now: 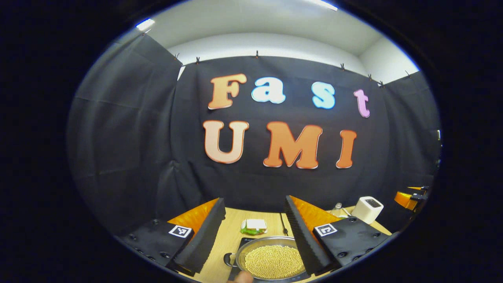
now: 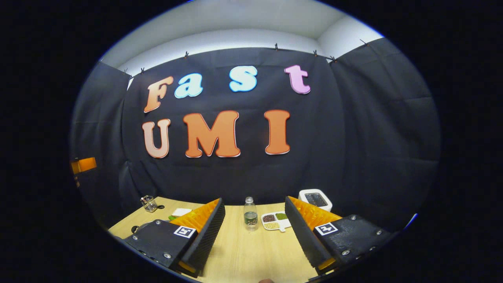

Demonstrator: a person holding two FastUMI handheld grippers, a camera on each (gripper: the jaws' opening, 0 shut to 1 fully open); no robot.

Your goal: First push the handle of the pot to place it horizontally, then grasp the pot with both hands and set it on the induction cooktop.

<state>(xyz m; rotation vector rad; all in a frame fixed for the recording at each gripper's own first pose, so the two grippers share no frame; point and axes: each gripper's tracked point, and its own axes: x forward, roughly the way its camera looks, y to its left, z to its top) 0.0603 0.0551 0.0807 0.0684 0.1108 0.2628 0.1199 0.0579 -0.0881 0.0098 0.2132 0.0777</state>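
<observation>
In the left gripper view a metal pot (image 1: 271,260) full of yellow beans sits low between my fingers. It rests on the dark induction cooktop (image 1: 246,240). A small handle (image 1: 228,259) sticks out on the pot's left side, and the right finger hides its right rim. The left gripper (image 1: 254,203) is open and held above the pot, touching nothing. The right gripper (image 2: 254,202) is open over bare wooden table (image 2: 251,251), with nothing between its fingers.
A green and white sponge (image 1: 254,226) and a dark utensil (image 1: 283,225) lie behind the pot. A water bottle (image 2: 250,213), a divided dish of beans (image 2: 275,221), a white box (image 2: 315,199) and a glass holder (image 2: 148,203) stand near the wall. A fingertip (image 1: 241,277) shows at the bottom edge.
</observation>
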